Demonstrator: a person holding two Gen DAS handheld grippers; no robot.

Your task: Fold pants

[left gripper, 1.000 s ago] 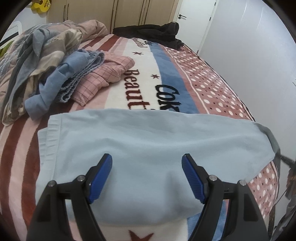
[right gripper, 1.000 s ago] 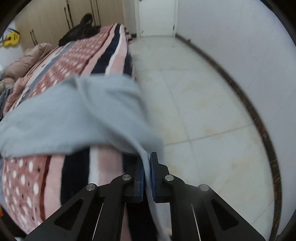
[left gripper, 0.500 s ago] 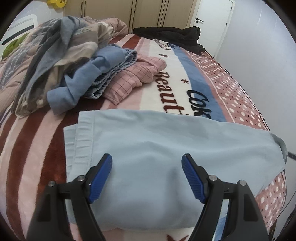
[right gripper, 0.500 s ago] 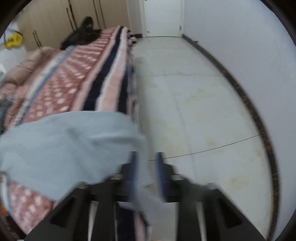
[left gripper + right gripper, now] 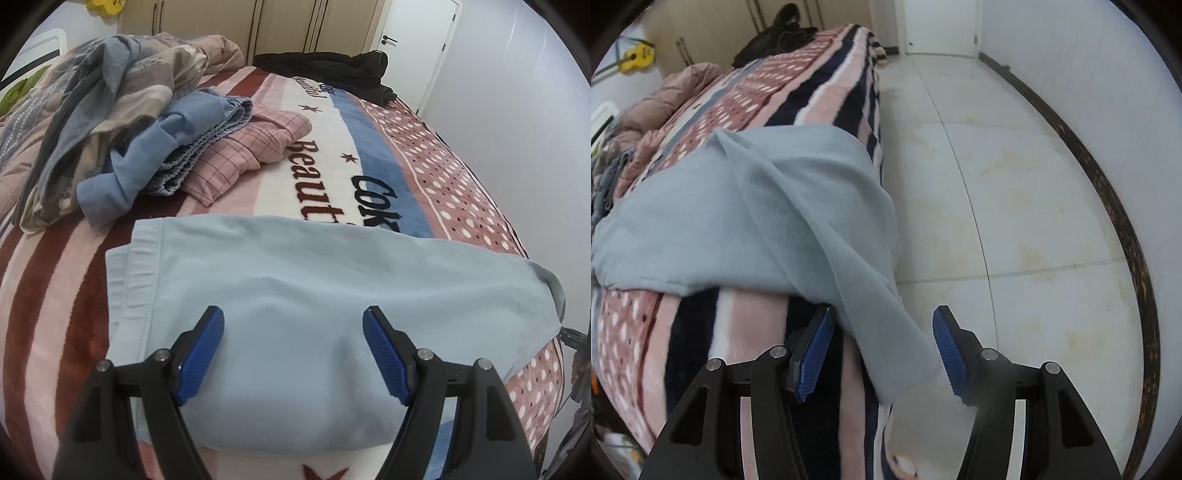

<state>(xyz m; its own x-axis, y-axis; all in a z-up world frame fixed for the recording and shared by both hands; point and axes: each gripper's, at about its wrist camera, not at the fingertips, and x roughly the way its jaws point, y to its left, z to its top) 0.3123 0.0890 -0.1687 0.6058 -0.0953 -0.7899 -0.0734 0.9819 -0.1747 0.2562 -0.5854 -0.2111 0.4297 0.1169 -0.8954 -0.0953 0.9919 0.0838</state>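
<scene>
Plainly, my left gripper point(image 5: 293, 325) stood wide, its blue pads point(image 5: 201, 354) apart above the light blue pants point(image 5: 295, 280) and closed on nothing. My right gripper point(image 5: 882, 325) stood partly open, with a hanging end of the pants between its pads point(image 5: 947, 347) but no pad pressing the cloth. The pants lay spread across the near end of the striped blanket point(image 5: 325, 173), waistband toward my left.

Only the left wrist view showed the pile of other clothes point(image 5: 147, 140) farther up the bed, a pink checked garment point(image 5: 243, 151) beside it, and a black garment point(image 5: 325, 70) at the far end. Only the right wrist view showed the pants draping over the bed's edge toward the tiled floor point(image 5: 1015, 184) and the dark skirting along the wall point(image 5: 1108, 177).
</scene>
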